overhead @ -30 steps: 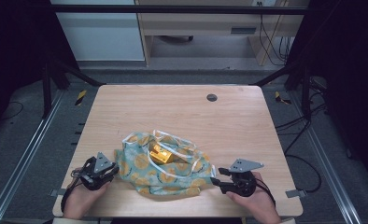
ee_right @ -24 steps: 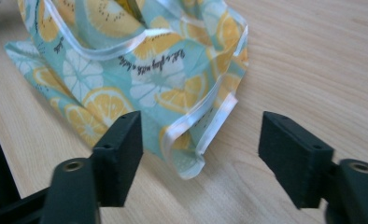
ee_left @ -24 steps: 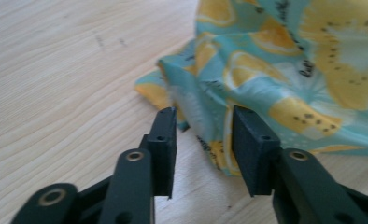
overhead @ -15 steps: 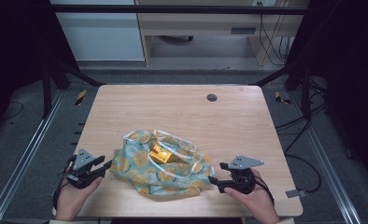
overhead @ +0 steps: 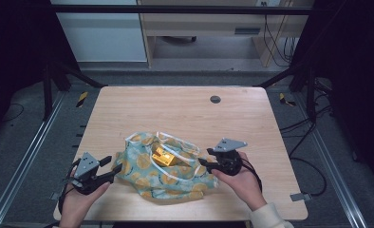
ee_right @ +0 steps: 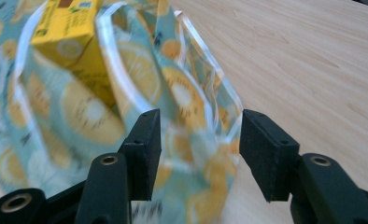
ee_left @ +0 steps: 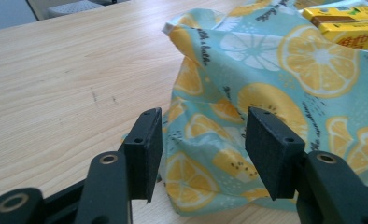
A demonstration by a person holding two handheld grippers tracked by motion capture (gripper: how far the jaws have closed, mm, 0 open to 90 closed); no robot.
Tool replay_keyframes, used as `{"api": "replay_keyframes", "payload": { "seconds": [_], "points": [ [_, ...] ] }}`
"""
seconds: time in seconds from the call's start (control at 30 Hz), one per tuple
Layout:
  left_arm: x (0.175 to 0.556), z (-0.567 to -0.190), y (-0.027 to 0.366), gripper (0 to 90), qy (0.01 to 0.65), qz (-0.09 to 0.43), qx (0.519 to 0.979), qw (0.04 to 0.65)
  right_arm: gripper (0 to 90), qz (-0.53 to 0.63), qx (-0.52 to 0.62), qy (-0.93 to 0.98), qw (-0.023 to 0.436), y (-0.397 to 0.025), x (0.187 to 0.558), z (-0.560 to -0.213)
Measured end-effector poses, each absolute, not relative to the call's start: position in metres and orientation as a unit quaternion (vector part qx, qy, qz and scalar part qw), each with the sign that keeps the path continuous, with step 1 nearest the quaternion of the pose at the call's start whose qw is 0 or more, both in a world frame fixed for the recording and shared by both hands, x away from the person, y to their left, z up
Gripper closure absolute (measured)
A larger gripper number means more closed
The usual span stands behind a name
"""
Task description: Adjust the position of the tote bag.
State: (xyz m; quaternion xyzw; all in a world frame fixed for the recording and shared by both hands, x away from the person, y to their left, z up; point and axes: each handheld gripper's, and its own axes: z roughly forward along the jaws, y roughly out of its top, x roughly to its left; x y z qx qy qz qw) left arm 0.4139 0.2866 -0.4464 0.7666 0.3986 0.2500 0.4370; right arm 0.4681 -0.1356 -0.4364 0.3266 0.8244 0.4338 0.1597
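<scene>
Both pairs of fingers stand wide apart and hold nothing. Between the left gripper (ee_left: pixel 201 156) and its two black fingers (ee_left: pixel 145 151) lies a fold of the bag (ee_left: pixel 266 88), a cloth one printed with lemon slices on pale blue; the cloth fills the gap but neither pad presses it. Just beyond those fingers the bag rises in a crumpled heap, and past its top edge sits a yellow box (ee_left: pixel 345 28).

At the right gripper (ee_right: pixel 196 156), the fingers (ee_right: pixel 266 149) bracket the bag's (ee_right: pixel 79 112) near edge and its clear-rimmed strap (ee_right: pixel 205 70), again without pinching. Farther on, up and to the left of these fingers, the yellow box (ee_right: pixel 70 28) pokes out of the bag's mouth.

From above, the left gripper (overhead: pixel 110 167) sits just beside one end of the bag (overhead: pixel 147 166), the right gripper (overhead: pixel 203 164) at the other, on the wooden table (overhead: pixel 175 114).
</scene>
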Motion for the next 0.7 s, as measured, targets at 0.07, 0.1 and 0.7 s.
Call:
{"api": "replay_keyframes", "payload": {
  "seconds": [0.07,0.1,0.7],
  "points": [
    [0.414,-0.447,0.286,45.8,0.399,0.248,0.767,0.437,50.5,0.428,0.322,0.831,0.152,-0.127,0.478,-0.436],
    [0.414,-0.447,0.285,45.4,0.397,0.247,0.769,0.436,52.9,0.425,0.323,0.832,0.149,-0.123,0.482,-0.437],
    [0.415,-0.449,0.284,43.5,0.393,0.247,0.776,0.427,89.0,0.473,0.274,0.827,0.133,-0.105,0.467,-0.398]
  ]
}}
